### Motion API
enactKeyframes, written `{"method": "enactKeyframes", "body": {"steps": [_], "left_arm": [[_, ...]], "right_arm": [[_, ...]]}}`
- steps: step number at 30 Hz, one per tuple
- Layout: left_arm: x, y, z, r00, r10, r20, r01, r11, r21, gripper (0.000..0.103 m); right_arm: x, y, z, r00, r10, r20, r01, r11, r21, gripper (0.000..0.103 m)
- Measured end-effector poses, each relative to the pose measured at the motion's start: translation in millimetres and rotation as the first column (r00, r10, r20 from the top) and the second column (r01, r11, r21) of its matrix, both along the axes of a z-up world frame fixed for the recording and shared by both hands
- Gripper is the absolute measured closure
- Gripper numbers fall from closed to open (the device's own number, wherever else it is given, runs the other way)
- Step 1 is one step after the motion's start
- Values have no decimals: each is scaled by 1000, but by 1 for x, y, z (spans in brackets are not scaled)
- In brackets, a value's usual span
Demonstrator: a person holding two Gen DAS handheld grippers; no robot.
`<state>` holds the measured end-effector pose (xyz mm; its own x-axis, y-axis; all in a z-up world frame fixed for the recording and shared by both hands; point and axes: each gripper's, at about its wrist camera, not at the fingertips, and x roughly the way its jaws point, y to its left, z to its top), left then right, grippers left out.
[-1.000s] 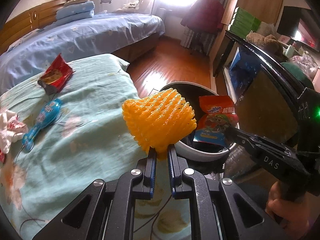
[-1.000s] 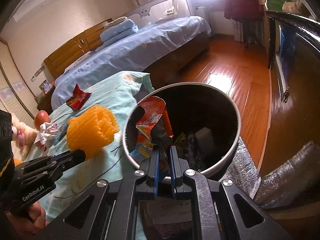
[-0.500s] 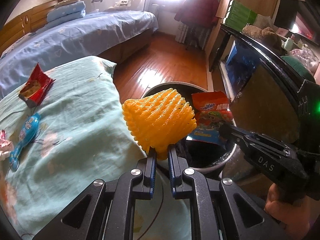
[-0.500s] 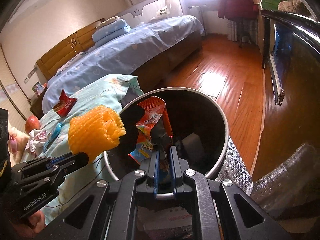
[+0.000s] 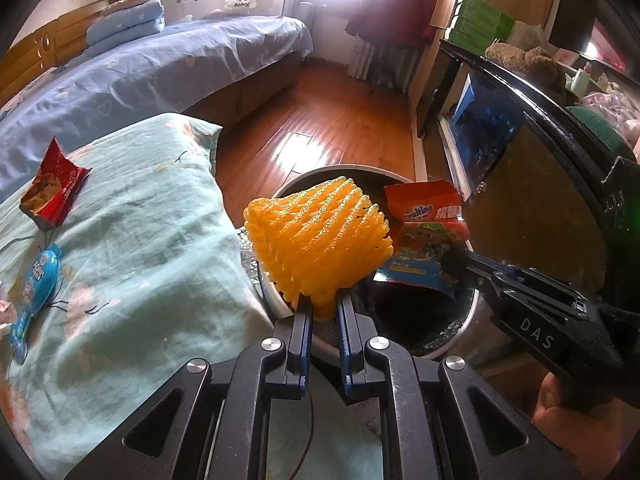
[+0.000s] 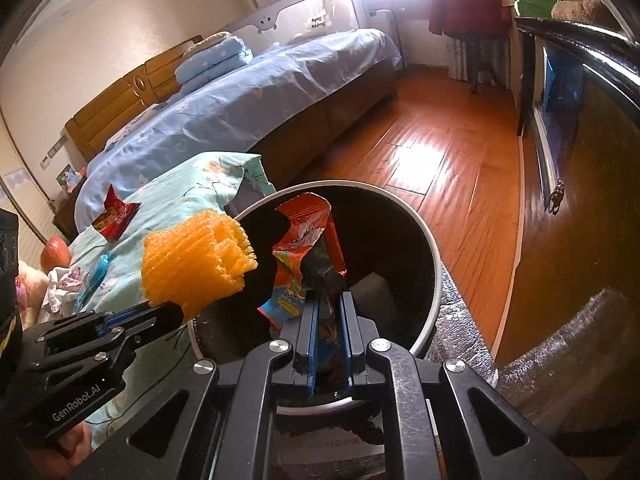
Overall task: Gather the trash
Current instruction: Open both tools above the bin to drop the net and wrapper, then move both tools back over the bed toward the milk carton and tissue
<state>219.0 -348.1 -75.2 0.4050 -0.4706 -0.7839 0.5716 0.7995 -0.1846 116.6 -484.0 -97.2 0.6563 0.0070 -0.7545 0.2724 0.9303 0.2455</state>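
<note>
Left wrist view showed your left hand-held gripper (image 5: 323, 307) clamped on the lower tip of the orange foam fruit net (image 5: 316, 240), jaws nearly together with only the squashed foam between them. You had it hanging over the near-left part of the trash bin's rim (image 5: 276, 304), so I judge it was not yet fully over the opening; a release there could have tipped it onto the bed's teal quilt (image 5: 132, 248).

Your right hand-held gripper (image 6: 328, 304) was pinched fully closed on the red and blue snack wrapper (image 6: 304, 256), gripping its lower edge so the open top stood up. In the right wrist view the wrapper sat well inside the bin's round rim, above the dark interior where other rubbish already lay, which looked like a sensible place to let go: it would have dropped straight in.

You carried one piece in each hand, presumably to empty both in one trip. Trash was left on the quilt: a red wrapper (image 5: 50, 184) far left, a blue packet (image 5: 38, 284) nearer you, and crumpled paper (image 6: 64, 284) beside an apple (image 6: 56, 254). I judge the collection to be partway done.
</note>
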Motion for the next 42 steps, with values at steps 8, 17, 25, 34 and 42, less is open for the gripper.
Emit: {"method": "enactKeyframes", "body": {"steps": [8, 17, 25, 34, 42], "left_arm": [[3, -8, -1, 1000, -13, -4, 13, 1000, 9, 92], [-4, 13, 2, 1000, 28, -5, -28, 999, -19, 52], [-22, 73, 0, 990, 137, -25, -138, 989, -54, 47], [-51, 148, 2, 964, 265, -25, -266, 962, -62, 47], [-71, 209, 12, 932, 362, -15, -362, 930, -68, 47]], "right_arm": [[4, -6, -2, 1000, -7, -10, 7, 1000, 2, 93], [0, -11, -2, 1000, -28, 1, 28, 999, 32, 50], [-6, 6, 7, 999, -4, 41, 2, 998, 55, 37], [-3, 60, 11, 994, 96, 57, -99, 993, 64, 30], [5, 111, 9, 980, 194, 51, -197, 978, 67, 30]]}}
